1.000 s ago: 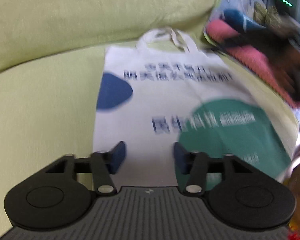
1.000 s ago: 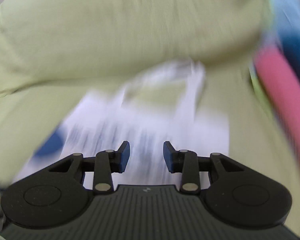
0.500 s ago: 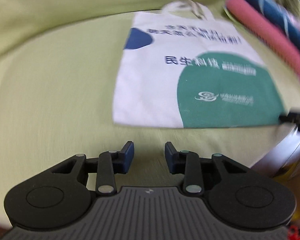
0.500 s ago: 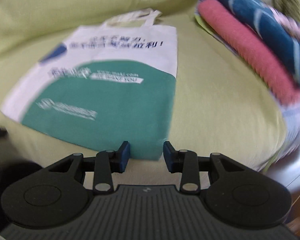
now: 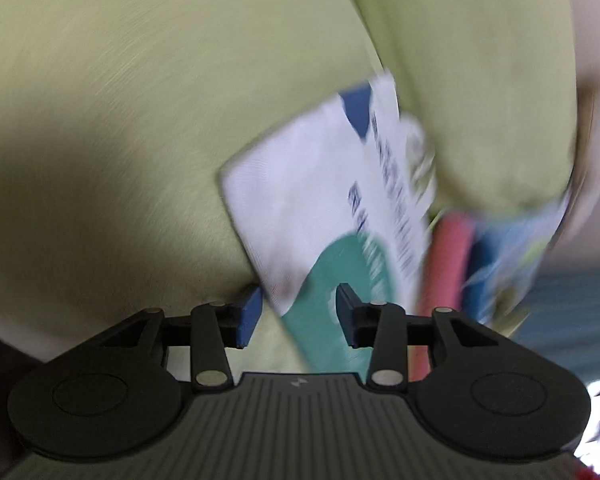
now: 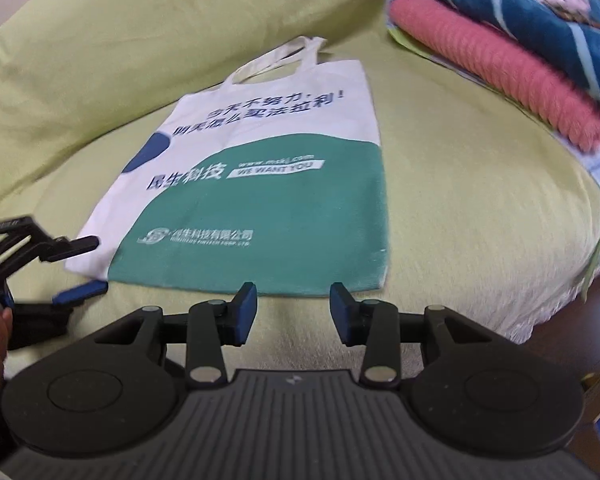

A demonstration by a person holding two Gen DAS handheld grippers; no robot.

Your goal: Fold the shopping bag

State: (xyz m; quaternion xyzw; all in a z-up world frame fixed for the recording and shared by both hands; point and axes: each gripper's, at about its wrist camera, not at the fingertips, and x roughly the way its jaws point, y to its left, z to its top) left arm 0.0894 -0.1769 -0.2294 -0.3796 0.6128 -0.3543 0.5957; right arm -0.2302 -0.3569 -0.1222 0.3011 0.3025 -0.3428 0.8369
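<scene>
Bag [image 6: 260, 184] flat on sofa [image 6: 480, 200], unfolded. L gripper [image 6: 86, 264] rolled sideways since 0.5 s ago, fingers opening astride bag's near-left corner; R gripper [image 6: 293, 304] opening, empty, just short of hem

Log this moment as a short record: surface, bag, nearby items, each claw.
surface: yellow-green fabric cushion
bag: white cloth shopping bag with green lower panel, lying flat and unfolded, handles at the far end
nearby items: folded pink knit blanket with a blue patterned towel stacked on it, right of the bag
left claw: at the bag's near left corner, one finger above and one below, jaws opening, not pressing
right claw: just short of the bag's near edge, jaws opening, nothing between them
</scene>
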